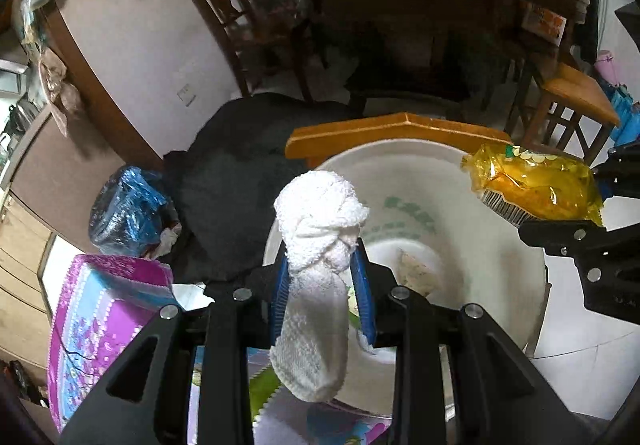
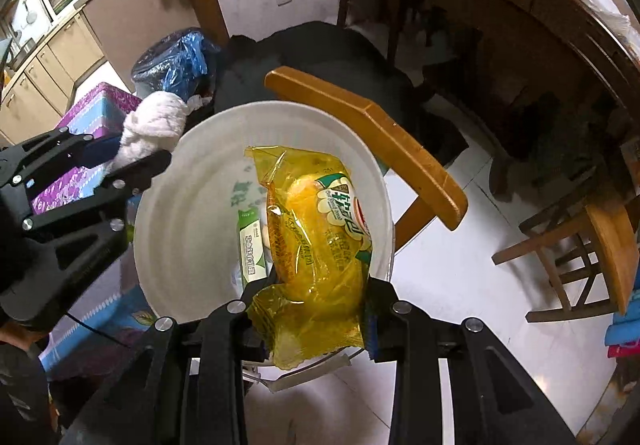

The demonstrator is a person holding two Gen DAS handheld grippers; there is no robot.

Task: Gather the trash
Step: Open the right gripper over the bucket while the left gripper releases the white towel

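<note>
Left gripper (image 1: 322, 285): blue-padded tongs pinched a crumpled white terry cloth (image 1: 318, 245) at lower centre, over the rim of a round white plastic bucket (image 1: 472, 245). Right gripper (image 2: 316, 309): tongs clamped a crinkled yellow transparent snack wrapper (image 2: 316, 237) at lower centre, above the bucket's mouth. Inside the bucket: a green-and-white sachet (image 2: 251, 245). Behind, upper centre: an orange wooden chair back (image 2: 372, 141).

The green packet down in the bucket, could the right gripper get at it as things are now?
Probably not: the right gripper is shut on the yellow wrapper, which hangs over the bucket and partly covers the green packet.
</note>
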